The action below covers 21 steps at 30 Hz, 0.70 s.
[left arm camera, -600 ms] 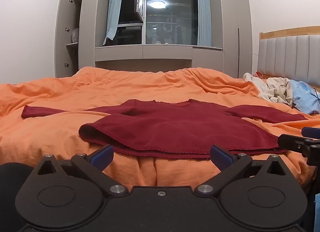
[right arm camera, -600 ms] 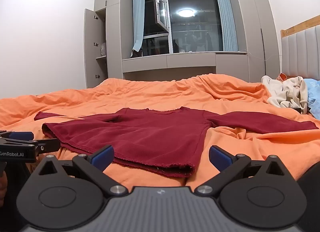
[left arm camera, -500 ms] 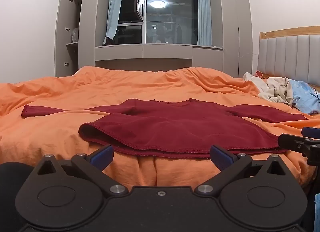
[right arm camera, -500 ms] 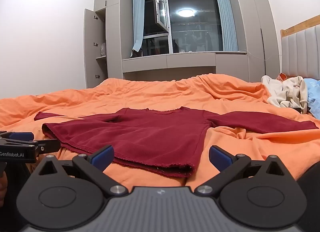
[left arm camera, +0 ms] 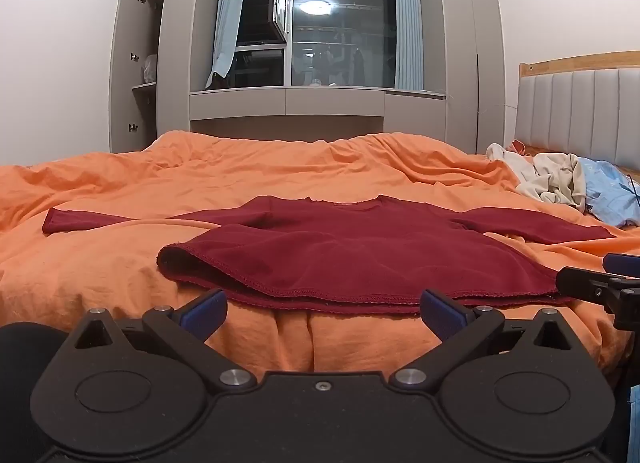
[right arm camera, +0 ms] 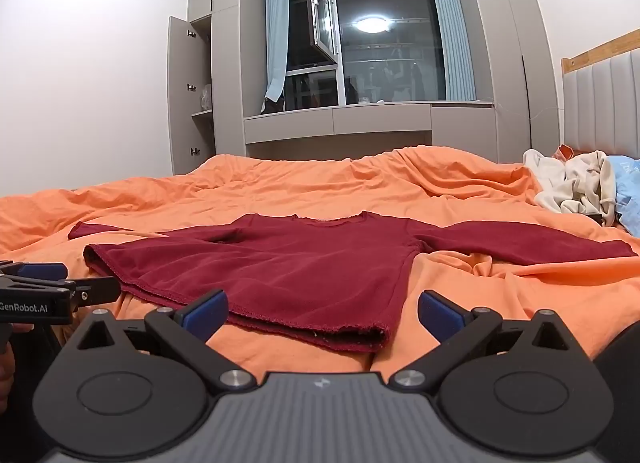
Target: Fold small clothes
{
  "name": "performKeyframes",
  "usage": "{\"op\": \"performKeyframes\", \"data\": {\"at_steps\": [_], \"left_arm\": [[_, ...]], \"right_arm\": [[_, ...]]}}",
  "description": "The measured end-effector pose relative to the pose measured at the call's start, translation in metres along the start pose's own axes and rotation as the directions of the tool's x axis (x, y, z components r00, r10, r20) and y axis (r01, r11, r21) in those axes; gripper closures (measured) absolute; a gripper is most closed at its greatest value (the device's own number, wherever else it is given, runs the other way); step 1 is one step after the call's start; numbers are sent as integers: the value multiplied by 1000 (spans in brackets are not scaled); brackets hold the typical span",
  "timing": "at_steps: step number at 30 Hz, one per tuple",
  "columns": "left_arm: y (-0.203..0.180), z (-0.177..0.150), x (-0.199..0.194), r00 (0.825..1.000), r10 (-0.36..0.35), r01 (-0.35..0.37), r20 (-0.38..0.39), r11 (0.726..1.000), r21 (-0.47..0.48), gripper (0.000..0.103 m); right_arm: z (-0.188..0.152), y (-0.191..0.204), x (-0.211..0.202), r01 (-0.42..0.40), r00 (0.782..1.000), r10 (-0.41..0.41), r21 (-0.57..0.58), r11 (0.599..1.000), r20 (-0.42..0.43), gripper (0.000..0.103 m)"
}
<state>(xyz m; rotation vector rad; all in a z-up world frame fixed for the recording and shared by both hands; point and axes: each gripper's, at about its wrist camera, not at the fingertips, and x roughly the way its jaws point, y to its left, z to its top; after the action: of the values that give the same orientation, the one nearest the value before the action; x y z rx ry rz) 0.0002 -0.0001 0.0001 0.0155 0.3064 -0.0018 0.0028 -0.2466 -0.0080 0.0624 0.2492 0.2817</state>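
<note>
Shirt (left arm camera: 344,251) first: a dark red long-sleeved shirt lies spread flat on the orange duvet (left arm camera: 280,175), straight ahead of both your tools, neckline on the far side and hem toward you. Going left to right from your left tool (left arm camera: 320,309), one sleeve stretches far off to its left, the hem runs across just beyond its blue fingertips (left arm camera: 204,311), and the other sleeve reaches away to its right. That tool stands wide, nothing between its jaws, and it does not touch the cloth. At its right edge you can see the tip of your right tool (left arm camera: 600,283), near the hem's right corner.

From your right tool (right arm camera: 322,313), your left tool (right arm camera: 60,287) shows at the far left, close to the hem's left corner. The shirt (right arm camera: 304,259) sits ahead and slightly left, its near right corner just beyond the gap between the fingertips (right arm camera: 440,313). This tool is also wide and empty. Further right, well apart from the shirt, a pile of cream clothes (right arm camera: 572,183) and a light blue garment (right arm camera: 628,191) lie by the padded headboard (right arm camera: 600,103).
</note>
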Motion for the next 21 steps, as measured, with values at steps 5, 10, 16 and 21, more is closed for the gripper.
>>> {"op": "performKeyframes", "data": {"at_steps": [5,10,16,21], "left_arm": [[0,-1,0,1000,1,-1,1,1000,-2,1],[0,-5,2,1000,1,-1,1,1000,-3,1],[1,-4,2,1000,1,-1,0,1000,-3,1],[1,-4,2,1000,0,0,0,1000,-3,1]], "right_arm": [[0,0,0,0,1000,0,0,1000,0,0],[0,-1,0,-1,1000,1,0,1000,0,0],[-1,-1,1,-1,1000,1,0,1000,-1,0],[-1,-1,1,-1,1000,1,0,1000,-1,0]]}}
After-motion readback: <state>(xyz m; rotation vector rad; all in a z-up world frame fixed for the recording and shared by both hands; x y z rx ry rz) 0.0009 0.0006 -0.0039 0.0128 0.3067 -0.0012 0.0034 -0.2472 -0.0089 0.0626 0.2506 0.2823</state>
